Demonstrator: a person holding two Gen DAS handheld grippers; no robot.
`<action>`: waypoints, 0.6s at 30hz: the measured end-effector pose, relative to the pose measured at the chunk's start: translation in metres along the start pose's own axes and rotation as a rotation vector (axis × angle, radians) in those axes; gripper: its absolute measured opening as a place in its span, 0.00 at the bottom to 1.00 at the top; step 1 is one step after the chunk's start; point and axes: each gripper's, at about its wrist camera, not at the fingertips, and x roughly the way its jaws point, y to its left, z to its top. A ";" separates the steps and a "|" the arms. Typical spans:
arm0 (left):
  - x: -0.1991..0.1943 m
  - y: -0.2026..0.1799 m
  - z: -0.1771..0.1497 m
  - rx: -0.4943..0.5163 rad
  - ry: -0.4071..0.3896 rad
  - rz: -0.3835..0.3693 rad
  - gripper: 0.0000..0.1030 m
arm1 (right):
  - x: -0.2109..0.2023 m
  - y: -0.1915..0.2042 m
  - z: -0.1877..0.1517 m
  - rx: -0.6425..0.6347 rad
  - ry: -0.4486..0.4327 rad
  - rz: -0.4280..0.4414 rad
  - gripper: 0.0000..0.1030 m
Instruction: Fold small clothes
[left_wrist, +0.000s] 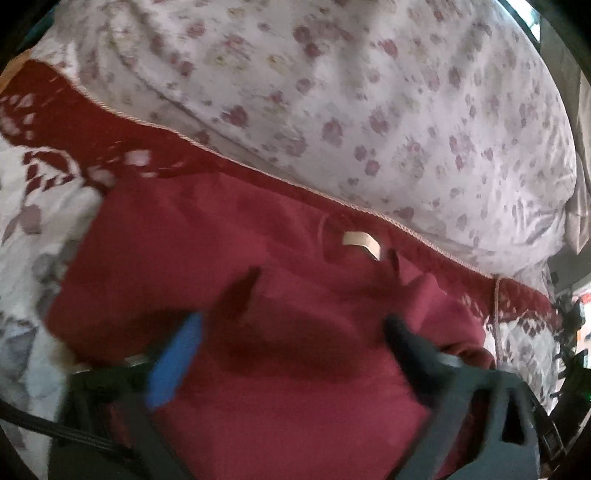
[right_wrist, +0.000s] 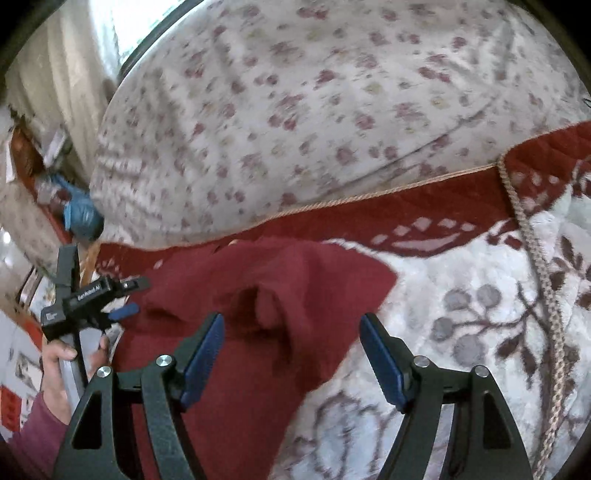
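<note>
On the patterned bed cover (right_wrist: 461, 288), just near of its red border, the dark red garment (left_wrist: 258, 295) lay bunched rather than flat — a raised fold (right_wrist: 266, 302) stood up in its middle and its right corner (right_wrist: 373, 273) ran out over the white floral part. The pale neck label (left_wrist: 360, 242) sat at the far edge, close to the corded trim (right_wrist: 369, 195) below the flowered pillow (left_wrist: 369, 92). The right gripper (right_wrist: 291, 354) hung over the garment's near right part with its blue pads (right_wrist: 205, 354) spread wide and nothing between them. The left gripper (left_wrist: 291, 332) hovered above the cloth, jaws parted, not gripping; motion blur hid whether its tips brushed the fabric. In the right wrist view it appeared at the garment's left edge, held by a hand (right_wrist: 59, 369). Risks, as I judged them: closing either gripper on the bunched middle would likely catch two layers or the cover's plush pile, so the fold would drag the bedding or come out crooked. The loose cord (right_wrist: 535, 258) running down the right side could snag a finger on a sweep that way. With the lump left unflattened, any fold would probably lock the wrinkle in. Soft cloth could also slip from a shallow pinch at the hem.
</note>
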 end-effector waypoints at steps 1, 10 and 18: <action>0.006 -0.007 0.003 0.031 0.025 0.021 0.32 | 0.001 -0.003 0.001 0.004 0.004 -0.015 0.78; -0.059 -0.019 0.039 0.108 -0.179 0.061 0.12 | 0.021 0.038 -0.016 -0.277 0.059 -0.139 0.76; -0.065 0.022 0.036 0.092 -0.185 0.150 0.12 | 0.031 0.046 -0.031 -0.301 0.129 -0.151 0.13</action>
